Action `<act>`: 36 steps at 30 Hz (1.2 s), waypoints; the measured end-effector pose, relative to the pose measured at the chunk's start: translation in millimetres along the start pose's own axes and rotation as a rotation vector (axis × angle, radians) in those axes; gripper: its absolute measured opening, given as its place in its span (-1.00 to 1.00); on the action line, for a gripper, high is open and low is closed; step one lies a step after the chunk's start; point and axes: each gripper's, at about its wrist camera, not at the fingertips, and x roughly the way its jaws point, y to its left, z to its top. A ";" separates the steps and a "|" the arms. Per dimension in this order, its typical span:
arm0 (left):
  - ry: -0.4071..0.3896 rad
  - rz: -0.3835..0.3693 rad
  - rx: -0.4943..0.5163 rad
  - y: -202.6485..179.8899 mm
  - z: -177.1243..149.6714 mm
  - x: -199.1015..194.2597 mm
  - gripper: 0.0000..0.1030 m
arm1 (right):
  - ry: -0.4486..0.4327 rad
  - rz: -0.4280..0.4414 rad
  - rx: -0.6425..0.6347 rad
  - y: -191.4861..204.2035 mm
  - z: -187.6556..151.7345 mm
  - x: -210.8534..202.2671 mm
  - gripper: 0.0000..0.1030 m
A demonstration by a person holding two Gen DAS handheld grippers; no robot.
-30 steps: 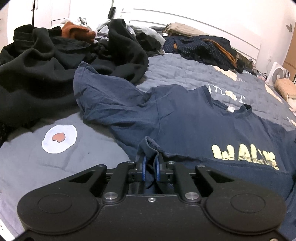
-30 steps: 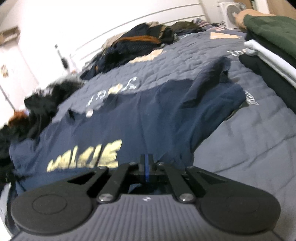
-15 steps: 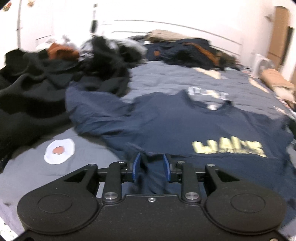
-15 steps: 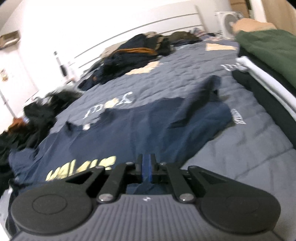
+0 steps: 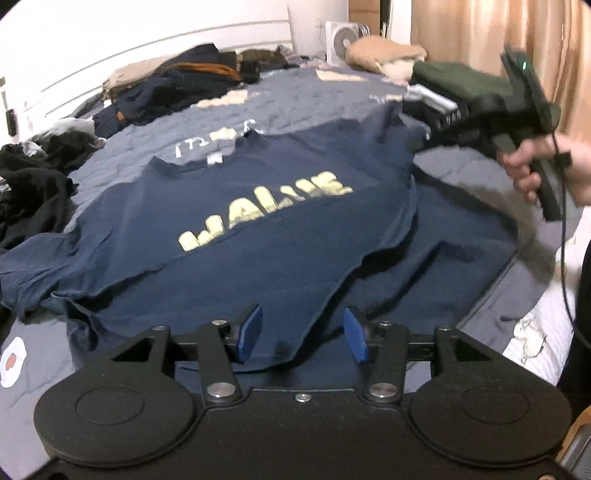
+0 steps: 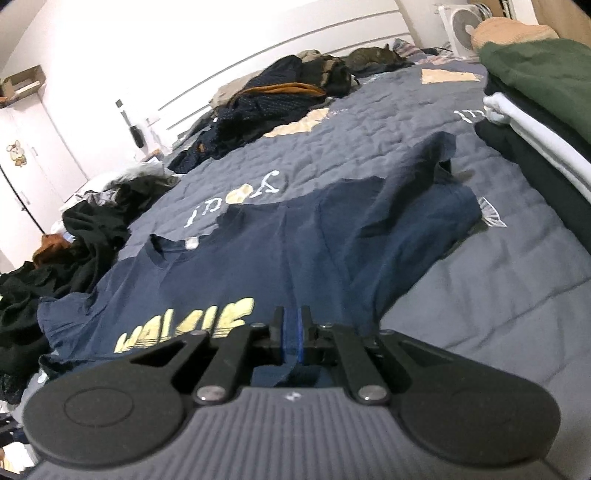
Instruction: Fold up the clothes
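On the grey quilted bedspread (image 6: 498,295) the navy T-shirt (image 5: 258,258) lies spread flat, print up, not yet folded, its hem pinched in the right gripper (image 6: 293,332) while the left gripper (image 5: 303,332) is opening over the hem.

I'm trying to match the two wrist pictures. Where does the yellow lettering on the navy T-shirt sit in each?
Left wrist: yellow lettering sits centre, above the left gripper, on the navy T-shirt.
Right wrist: lower left, partly behind the gripper body.
Shared landmark: white fan.
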 end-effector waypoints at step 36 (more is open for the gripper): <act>-0.051 0.194 0.009 23.6 80.5 68.5 -0.84 | 0.102 0.277 -0.222 42.2 -18.3 -12.6 -0.01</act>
